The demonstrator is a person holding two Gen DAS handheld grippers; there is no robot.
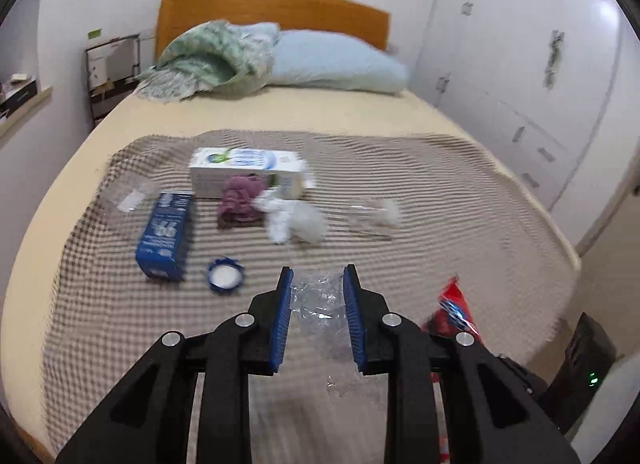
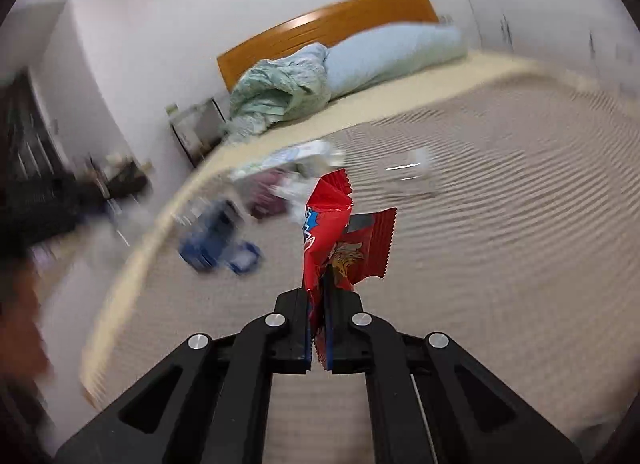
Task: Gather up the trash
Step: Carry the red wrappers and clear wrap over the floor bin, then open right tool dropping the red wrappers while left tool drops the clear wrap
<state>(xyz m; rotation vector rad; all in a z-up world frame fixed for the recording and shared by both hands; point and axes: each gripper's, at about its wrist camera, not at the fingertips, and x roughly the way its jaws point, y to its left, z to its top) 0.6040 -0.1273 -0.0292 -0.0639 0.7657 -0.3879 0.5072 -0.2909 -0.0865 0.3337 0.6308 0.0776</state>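
Left hand-held gripper (image 1: pixel 318 278) clamps crinkled clear plastic (image 1: pixel 316 298); right hand-held gripper (image 2: pixel 319 296) pinches glossy red wrapper (image 2: pixel 340 240).

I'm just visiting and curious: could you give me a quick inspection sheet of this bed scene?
Surface: bed with checked blanket.
Job's things: blue box, white carton, purple cloth, white wad, blue lid.
Clutter: pillow, green blanket.
Grippers: left gripper grips clear plastic; right gripper grips red wrapper.
Cables: nothing seen.
Surroundings: wooden headboard, white wardrobe.
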